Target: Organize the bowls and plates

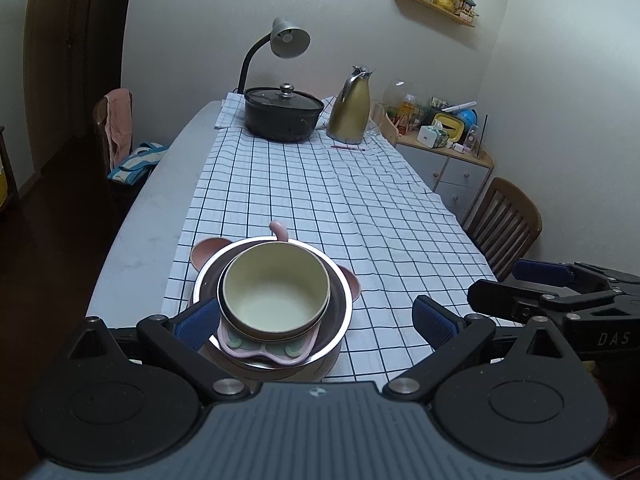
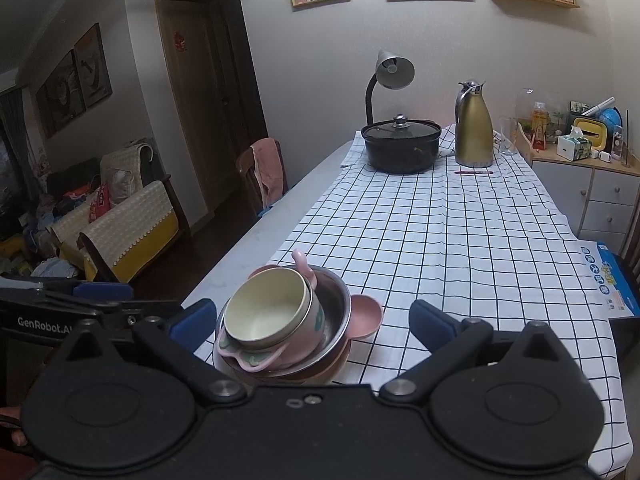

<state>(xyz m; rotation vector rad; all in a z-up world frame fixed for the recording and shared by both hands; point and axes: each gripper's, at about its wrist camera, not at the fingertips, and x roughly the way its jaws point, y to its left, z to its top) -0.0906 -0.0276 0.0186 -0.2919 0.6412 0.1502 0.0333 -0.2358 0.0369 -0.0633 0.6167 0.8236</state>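
The left gripper (image 1: 316,322) is sitting nearest the lens, its jaws spread wide and holding nothing, with one blue pad (image 1: 196,326) lying right beside the stack of dishes (image 1: 274,312). The right gripper (image 2: 312,326) is hanging just as wide apart and empty, the stack lying toward its left pad.

The stack is sitting at the near end of the table (image 1: 136,248), close to the left edge of the checked cloth (image 1: 360,208). A cream bowl (image 1: 276,294) is resting on top, inside a pink cup with a handle (image 2: 308,320), which is leaning inside a steel bowl (image 1: 344,304); a pink plate with ears (image 2: 366,316) and a flower-edged pink dish (image 1: 264,350) are tucked among them. I am not sure of the exact nesting lower down, since the rims are hiding one another.

The pile is looking lopsided, so a nudge from the pad beside it could be tipping the cream bowl out or sliding the whole heap toward the cloth's edge. Pinching the smooth steel rim may be letting it slip. Dragging could also be bunching the loose cloth.

Farther off, a black pot (image 1: 283,118) with a glass lid, a gold jug (image 1: 350,110), a desk lamp (image 1: 286,40) and a pen (image 1: 347,147) are standing at the far end. Wooden chairs (image 1: 506,220) are flanking the table, a cabinet (image 1: 452,168) is filling the corner, and a sofa (image 2: 120,224) is showing off to the left in the dim room.
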